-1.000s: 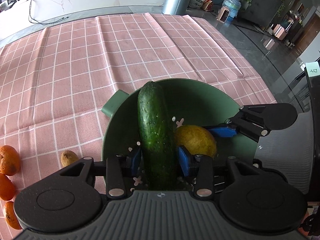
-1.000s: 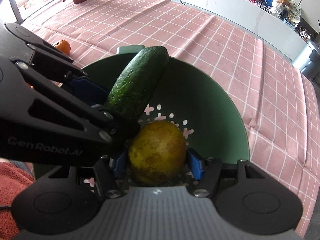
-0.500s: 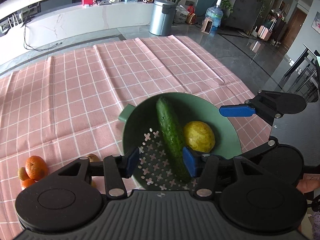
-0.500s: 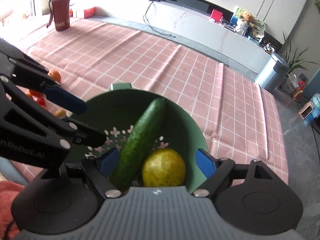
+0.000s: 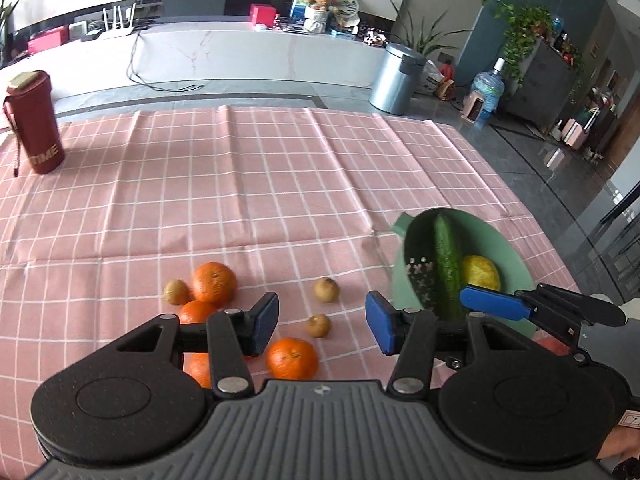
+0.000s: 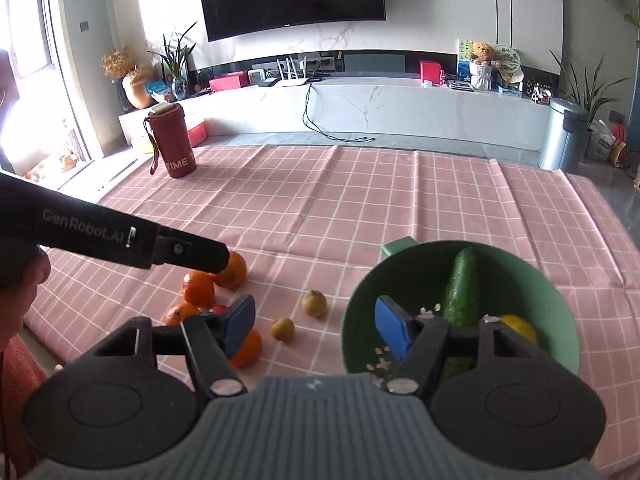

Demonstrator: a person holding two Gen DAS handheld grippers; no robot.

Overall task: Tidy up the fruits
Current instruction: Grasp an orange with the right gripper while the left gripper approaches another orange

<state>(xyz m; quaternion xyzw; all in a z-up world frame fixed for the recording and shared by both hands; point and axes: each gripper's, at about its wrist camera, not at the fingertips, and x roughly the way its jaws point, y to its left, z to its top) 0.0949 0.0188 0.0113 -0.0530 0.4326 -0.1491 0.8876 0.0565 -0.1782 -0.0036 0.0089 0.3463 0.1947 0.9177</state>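
— Looking from nearest outward: what are the two tools doing?

— The left gripper (image 5: pixel 322 320) hangs with its blue pads spread and nothing between them, over the loose fruit. The right gripper (image 6: pixel 316 326) is also empty; its jaws are closing on air, one finger over the cloth, the other over the bowl's rim.

— And the fruit itself?

— Just beyond the left gripper lies a round orange mandarin (image 5: pixel 292 358), then two small brownish-yellow fruits (image 5: pixel 319 325), (image 5: pixel 326 289), then a cluster of more mandarins (image 5: pixel 214 283) with another small brown fruit (image 5: pixel 176 292) touching it. All sit on the pink checked tablecloth (image 5: pixel 280 184). To the right, the pale green perforated plastic colander (image 6: pixel 560 320) already holds a long dark green cucumber (image 6: pixel 462 292) and a yellow lemon (image 6: pixel 520 326) beside it.

— Why placed so?

— My guess: the colander is the collecting spot, so both empty grippers are angled toward the leftover pile for the next pick.

— Anything hard to read?

— Some mandarins are cut off behind the left gripper's fingers, so I can't count them. A reddish thing among them in the right view is too hidden to name. The lemon is half covered by the right finger there. Far back stands a dark red tumbler (image 5: pixel 36 124).
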